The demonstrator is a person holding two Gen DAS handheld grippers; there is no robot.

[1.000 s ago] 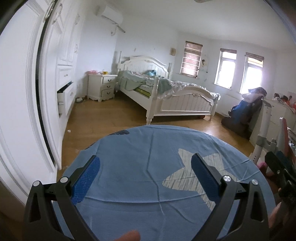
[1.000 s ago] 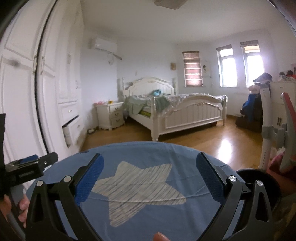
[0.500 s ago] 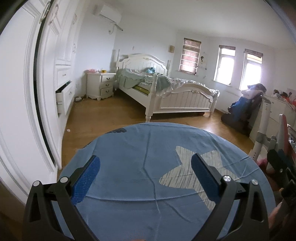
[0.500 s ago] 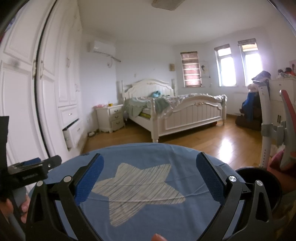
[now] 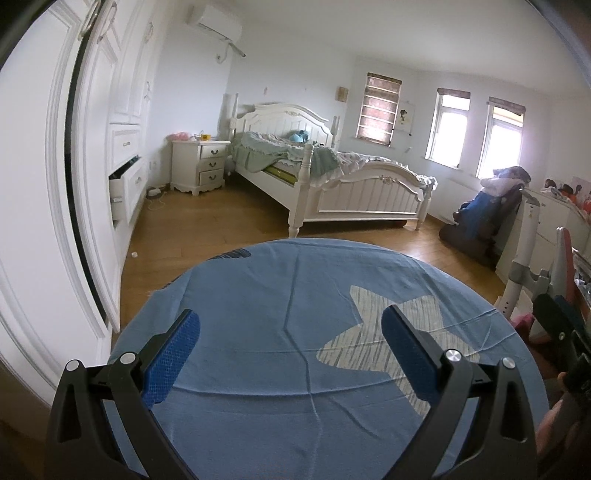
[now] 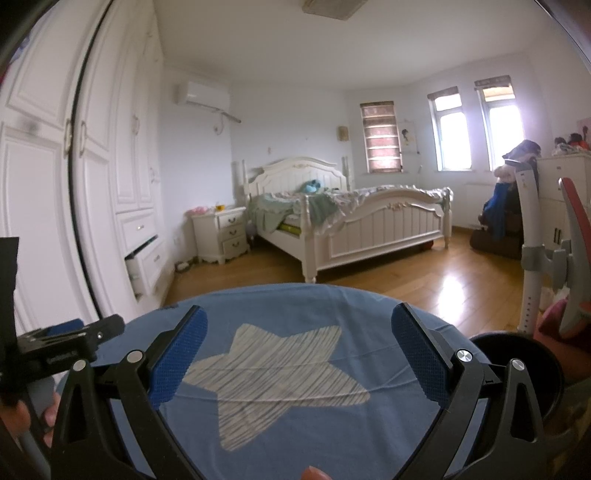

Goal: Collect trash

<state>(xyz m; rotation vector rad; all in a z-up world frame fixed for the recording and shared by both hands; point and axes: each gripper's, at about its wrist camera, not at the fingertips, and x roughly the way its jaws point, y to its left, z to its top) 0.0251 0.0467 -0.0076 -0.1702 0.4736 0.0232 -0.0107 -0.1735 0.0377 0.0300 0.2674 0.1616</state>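
A small white scrap [image 5: 134, 254] lies on the wooden floor [image 5: 221, 221] close to the foot of the white built-in wardrobe [image 5: 122, 110], well apart from both tools; whether it is trash cannot be told, and it is too small to make out further. A round black bin [image 6: 517, 354] shows in the right wrist view at the right edge of the round surface covered in blue cloth [image 5: 280, 317], just beside the right tool [image 6: 299, 332].

The left tool [image 5: 290, 328] hangs over the blue cloth with its blue-padded fingers [image 5: 173, 350] spread wide and nothing between them. The right tool is likewise spread wide and empty above the grey striped star print [image 6: 280, 365] on the cloth. A hand [image 6: 22, 421] grips the left tool's handle at the left edge of the right wrist view.

Beyond the surface stand a white wooden bed with rumpled green bedding [image 5: 332, 177], a white three-drawer nightstand [image 5: 201, 166] beside it, and a wardrobe drawer [image 5: 123, 184] pulled partly out. A white air conditioner [image 5: 216, 20] is mounted high on the wall.
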